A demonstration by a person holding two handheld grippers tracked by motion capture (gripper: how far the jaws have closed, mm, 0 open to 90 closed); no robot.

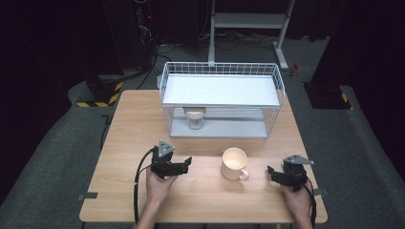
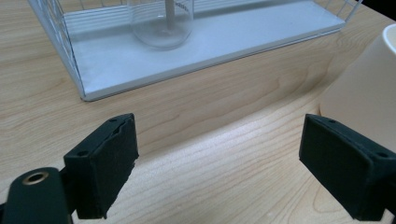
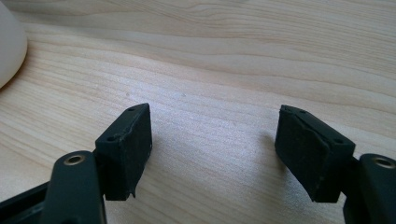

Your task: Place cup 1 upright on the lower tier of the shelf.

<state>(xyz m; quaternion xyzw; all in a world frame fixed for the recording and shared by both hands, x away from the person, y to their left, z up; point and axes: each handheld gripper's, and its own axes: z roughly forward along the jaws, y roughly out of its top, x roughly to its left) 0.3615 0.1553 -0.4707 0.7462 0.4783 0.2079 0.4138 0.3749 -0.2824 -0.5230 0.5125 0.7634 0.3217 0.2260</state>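
A cream mug [image 1: 234, 163] stands on the wooden table [image 1: 138, 129], its handle toward the front right. My left gripper [image 1: 187, 163] is held low to the left of the mug and points right at it. In the left gripper view its jaws [image 2: 219, 154] stand apart over bare wood, with the mug [image 2: 369, 88] just beyond the right jaw. My right gripper [image 1: 270, 171] rests to the right of the mug and points left. Its jaws [image 3: 215, 140] are also apart with nothing between them, and the mug [image 3: 8, 46] is at the far left edge.
A white wire rack [image 1: 219, 90] with a solid upper shelf stands at the back of the table. A clear glass jar [image 1: 195, 118] sits on its lower tray [image 2: 210, 51]. Dark floor, cables and a metal stand lie behind.
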